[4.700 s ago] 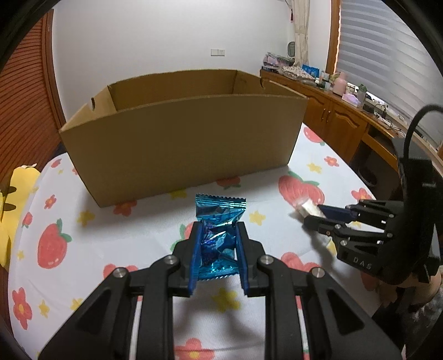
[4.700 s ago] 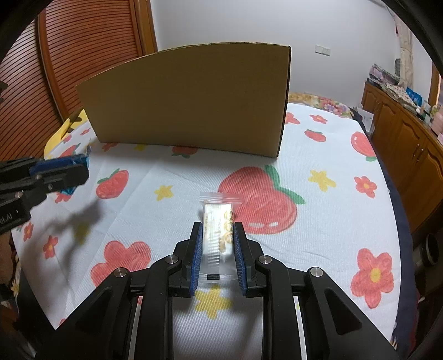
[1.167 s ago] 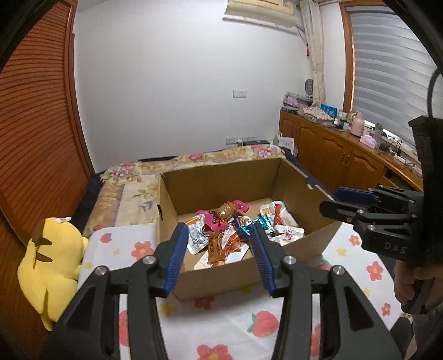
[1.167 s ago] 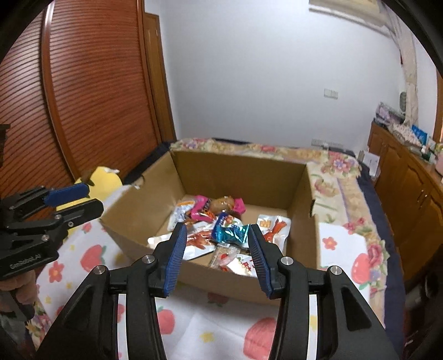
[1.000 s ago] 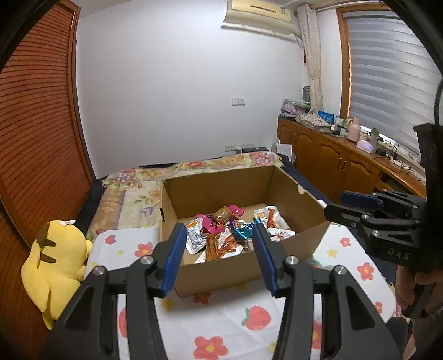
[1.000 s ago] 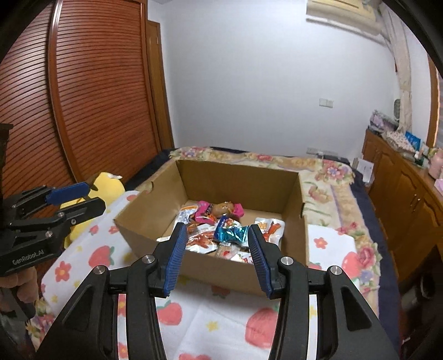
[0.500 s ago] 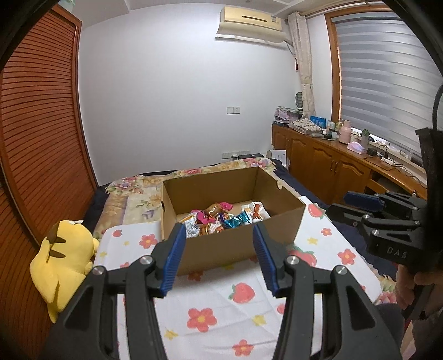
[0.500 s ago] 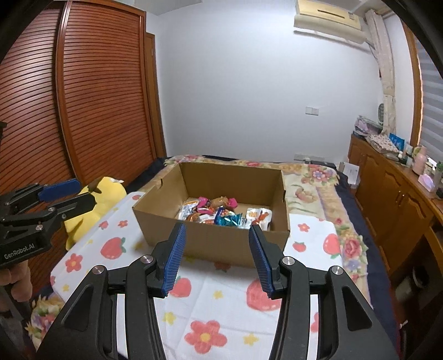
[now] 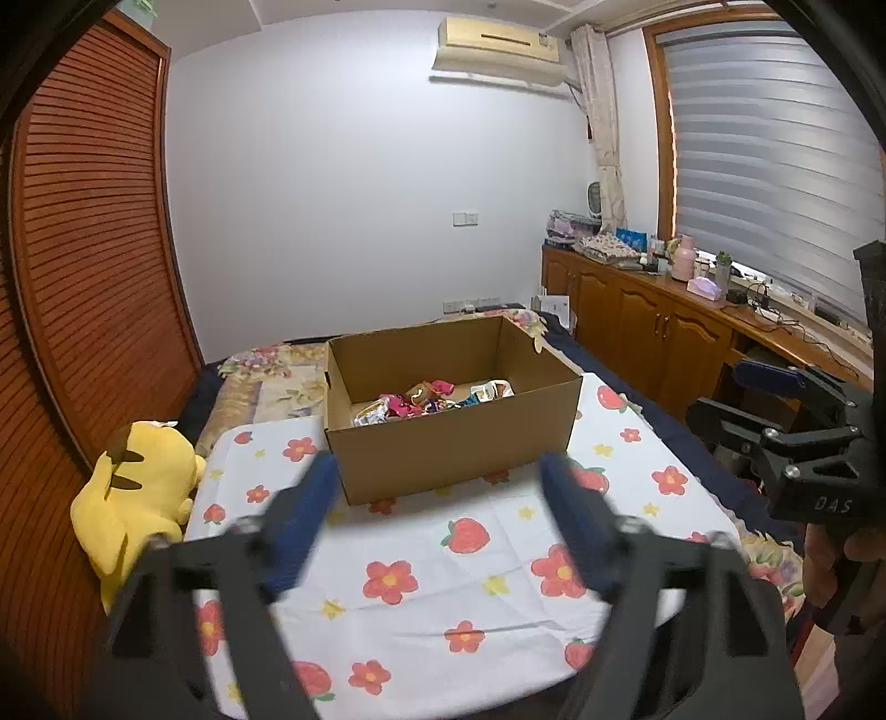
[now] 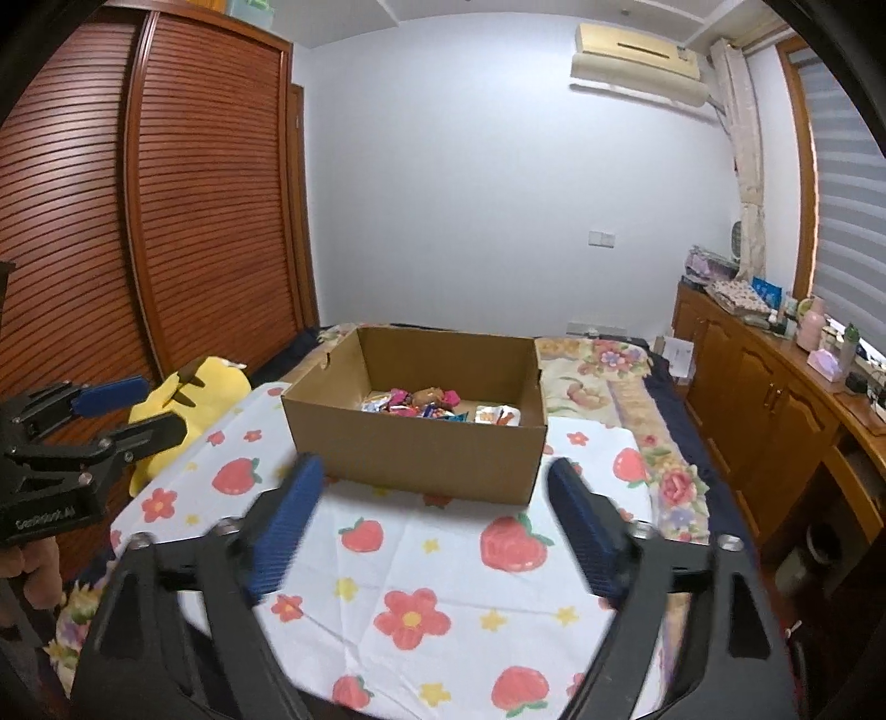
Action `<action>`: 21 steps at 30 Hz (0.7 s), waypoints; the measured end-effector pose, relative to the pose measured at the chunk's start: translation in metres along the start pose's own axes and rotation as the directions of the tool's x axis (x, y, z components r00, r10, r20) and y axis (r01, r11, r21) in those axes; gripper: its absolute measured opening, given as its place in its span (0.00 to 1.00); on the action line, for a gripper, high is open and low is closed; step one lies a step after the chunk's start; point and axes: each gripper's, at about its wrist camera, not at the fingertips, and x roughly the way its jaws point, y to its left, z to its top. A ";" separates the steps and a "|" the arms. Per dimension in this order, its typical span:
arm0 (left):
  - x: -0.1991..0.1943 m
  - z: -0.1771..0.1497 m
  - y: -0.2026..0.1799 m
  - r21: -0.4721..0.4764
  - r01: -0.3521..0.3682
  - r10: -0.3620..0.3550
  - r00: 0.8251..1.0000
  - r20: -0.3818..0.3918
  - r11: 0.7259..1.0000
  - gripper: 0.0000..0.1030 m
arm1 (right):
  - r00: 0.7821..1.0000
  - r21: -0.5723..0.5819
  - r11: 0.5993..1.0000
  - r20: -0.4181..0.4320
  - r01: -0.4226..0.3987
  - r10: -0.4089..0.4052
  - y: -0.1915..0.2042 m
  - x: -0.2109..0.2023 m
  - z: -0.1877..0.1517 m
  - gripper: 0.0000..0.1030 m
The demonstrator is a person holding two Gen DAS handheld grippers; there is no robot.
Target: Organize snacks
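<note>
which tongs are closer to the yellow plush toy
Left. The left tongs, opening and empty, sit on the yellow plush toy side of the cardboard box; the right tongs, also opening and empty, are farther.

You face a plain white wall. Relative to it: air conditioner mounted high, slatted wooden wardrobe left, wooden cabinets and blinded window right.

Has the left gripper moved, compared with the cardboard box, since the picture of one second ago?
Yes. The left gripper has drawn back from the cardboard box, which looks smaller and farther away; its jaws are opening with nothing between them.
</note>
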 end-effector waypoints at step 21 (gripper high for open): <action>-0.033 -0.049 -0.012 -0.023 -0.161 0.161 0.987 0.025 0.987 1.00 | 0.997 0.029 0.997 0.022 0.074 -0.075 0.005 -0.038 -0.034 1.00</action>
